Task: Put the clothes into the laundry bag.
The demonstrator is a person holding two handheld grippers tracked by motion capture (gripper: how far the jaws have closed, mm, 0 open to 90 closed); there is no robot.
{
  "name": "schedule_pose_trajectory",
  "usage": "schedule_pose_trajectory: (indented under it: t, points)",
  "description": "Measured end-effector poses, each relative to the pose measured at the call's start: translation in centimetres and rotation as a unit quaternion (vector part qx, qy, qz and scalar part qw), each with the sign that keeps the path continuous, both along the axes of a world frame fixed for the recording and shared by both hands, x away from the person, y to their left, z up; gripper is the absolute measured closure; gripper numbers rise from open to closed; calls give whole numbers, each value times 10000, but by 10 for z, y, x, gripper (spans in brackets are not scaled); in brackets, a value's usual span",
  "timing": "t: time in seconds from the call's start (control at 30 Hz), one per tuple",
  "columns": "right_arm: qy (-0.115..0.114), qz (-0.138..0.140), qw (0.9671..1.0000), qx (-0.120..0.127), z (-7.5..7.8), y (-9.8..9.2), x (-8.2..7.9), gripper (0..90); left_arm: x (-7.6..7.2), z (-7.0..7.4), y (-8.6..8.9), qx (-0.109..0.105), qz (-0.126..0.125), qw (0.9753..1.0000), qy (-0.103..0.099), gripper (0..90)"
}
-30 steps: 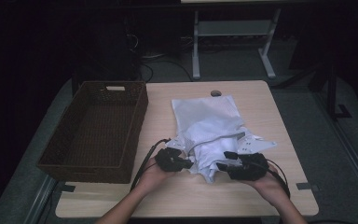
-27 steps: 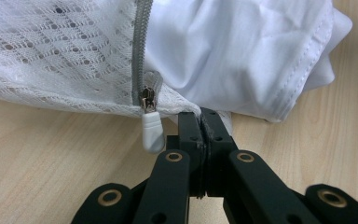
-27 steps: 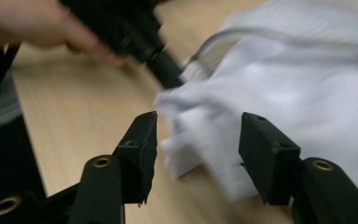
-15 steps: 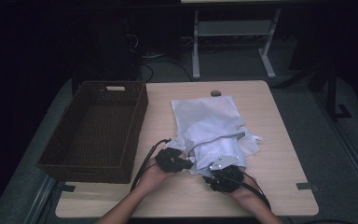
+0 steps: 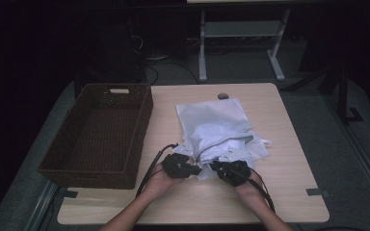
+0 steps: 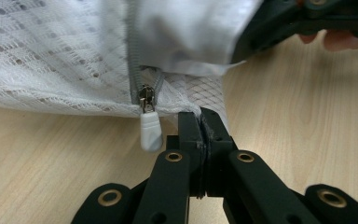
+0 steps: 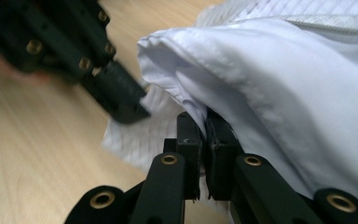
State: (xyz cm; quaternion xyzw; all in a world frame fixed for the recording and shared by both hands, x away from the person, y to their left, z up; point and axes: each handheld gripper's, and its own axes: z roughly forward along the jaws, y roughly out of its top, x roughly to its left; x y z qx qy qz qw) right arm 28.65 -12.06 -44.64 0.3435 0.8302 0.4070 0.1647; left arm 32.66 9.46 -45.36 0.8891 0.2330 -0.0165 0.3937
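A white mesh laundry bag [image 5: 212,118] lies in the middle of the table with a white garment [image 5: 231,144] bulging out of its near, open end. My left gripper [image 5: 194,169] is shut on the bag's mesh edge [image 6: 191,95], just right of the grey zipper's white pull tab [image 6: 150,133]. My right gripper [image 5: 218,167] is shut on a fold of the white garment [image 7: 279,88]. The two grippers sit close together at the bag's near end, tips almost facing. Each shows in the other's view: the right gripper [image 6: 303,18] and the left gripper [image 7: 74,51].
A dark wicker basket [image 5: 53,166] stands along the table's left side, with nothing in it that I can see. Bare wood [image 5: 289,187] runs along the front and right of the table. A round cable hole [image 5: 223,96] sits near the far edge.
My right gripper has moved left from the bag's right corner to close beside the left gripper, drawing the garment in. The left gripper has stayed in place.
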Motion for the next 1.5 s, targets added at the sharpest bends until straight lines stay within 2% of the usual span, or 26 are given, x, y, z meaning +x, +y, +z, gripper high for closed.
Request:
schedule_pose_trajectory:
  t: [0.2, 0.4, 0.7, 0.97, 1.13, 1.3, 1.5]
  points:
    - [-50, -109, 9999, -37, 0, 8, 10, 855, 1, 1, 0, -88, 16, 10000, 27, 888]
    - [-69, -238, 9997, -32, 0, 13, 21, 855, 1, 4, -2, -155, 28, 9999, -27, 889]
    - [13, -352, 9994, 28, -5, 17, 37, 856, 0, 4, -2, -194, -21, 9998, -43, 893]
    - [108, -483, 9988, 32, -13, 27, 57, 857, -1, 4, -4, -210, -214, 9995, -66, 893]
    - [132, -511, 9986, 38, -18, 37, 68, 857, -2, 3, -7, -139, -345, 9993, -91, 893]
    - [188, -441, 9989, 12, -21, 39, 72, 842, -1, 1, -5, -95, -285, 9995, -55, 892]
    - [404, -83, 9991, -15, -15, 31, 63, 718, 0, 2, -2, -58, -150, 9999, -64, 891]
